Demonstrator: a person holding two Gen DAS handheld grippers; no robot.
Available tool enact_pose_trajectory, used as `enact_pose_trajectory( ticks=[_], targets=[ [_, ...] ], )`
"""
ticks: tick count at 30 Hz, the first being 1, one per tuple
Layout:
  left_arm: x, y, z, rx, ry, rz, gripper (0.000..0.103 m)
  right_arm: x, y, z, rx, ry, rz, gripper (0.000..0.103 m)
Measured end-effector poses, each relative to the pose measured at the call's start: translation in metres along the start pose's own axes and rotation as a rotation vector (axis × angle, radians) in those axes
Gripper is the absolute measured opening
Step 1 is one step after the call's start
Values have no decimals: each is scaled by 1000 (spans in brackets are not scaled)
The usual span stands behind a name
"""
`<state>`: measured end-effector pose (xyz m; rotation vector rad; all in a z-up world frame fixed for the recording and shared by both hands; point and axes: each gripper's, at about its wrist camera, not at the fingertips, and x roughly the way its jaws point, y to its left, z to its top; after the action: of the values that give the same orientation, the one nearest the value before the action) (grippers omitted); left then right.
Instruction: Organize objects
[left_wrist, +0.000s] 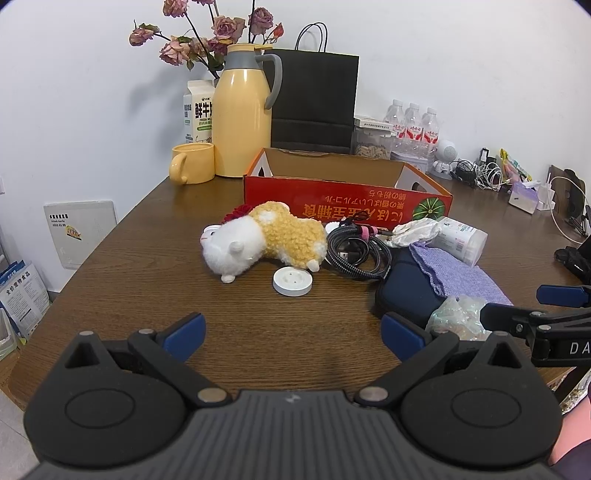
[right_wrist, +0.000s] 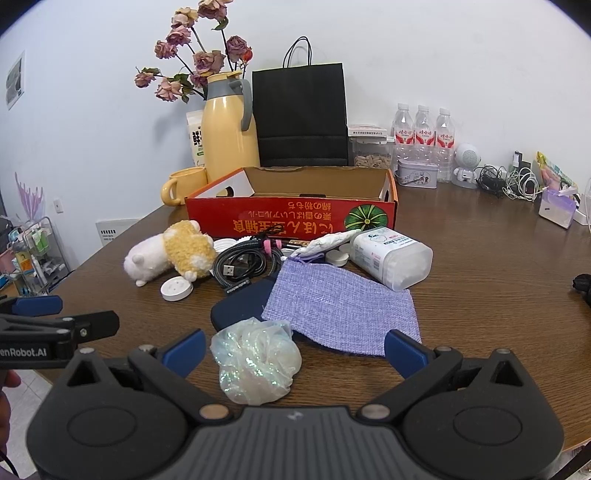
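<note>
- Progress looks nil: the red cardboard box (right_wrist: 291, 216) at the back of the desk (left_wrist: 147, 240) shows no contents from these angles, and every loose item lies in front of it.
- Left gripper (left_wrist: 291, 334) hovers low over bare desk, its jaws spread wide and gripping nothing.
- Plush hamster (left_wrist: 264, 238) lies on its side farthest left in the clutter, just in front of the box.
- White round disc (left_wrist: 292, 281) sits just beside the plush's foot.
- Coiled black USB cable (left_wrist: 356, 251) comes next, touching the plush's rear.
- Navy pouch (right_wrist: 243, 304) lies partly under the lilac woven cloth (right_wrist: 343, 310).
- Iridescent crumpled wrapper (right_wrist: 256, 363) rests nearest, between the spread fingers of the right gripper (right_wrist: 293, 349), which grips nothing.
- White crumpled packet (right_wrist: 328, 242) and the tipped cotton-swab container (right_wrist: 391, 256) end the row on the right.
- Judgement: all of these remain to be boxed; the wrapper seems the handiest first pick for the right jaws.
</note>
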<state>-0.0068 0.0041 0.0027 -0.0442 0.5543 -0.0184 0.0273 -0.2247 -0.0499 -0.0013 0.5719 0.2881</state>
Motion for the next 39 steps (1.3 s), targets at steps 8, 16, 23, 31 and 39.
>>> enact_pose_trajectory(
  ticks=[8,16,23,31,39],
  targets=[
    [1,0,-1,-1,1,0,103,1,-1,0,-2,1,3,103],
    [1,0,0,0,2,-1,103,1,-1,1,-2,1,3,103],
    [2,2,-5,-2,2,2,103,2,0,0,-2,2,4,103],
    [2,2,-4,-3,3,2,103,1,-1,1,-1,2,5,103],
    [7,4,-5,-7,7,2,103,12,3,-6,-9,10,22,103]
  ],
)
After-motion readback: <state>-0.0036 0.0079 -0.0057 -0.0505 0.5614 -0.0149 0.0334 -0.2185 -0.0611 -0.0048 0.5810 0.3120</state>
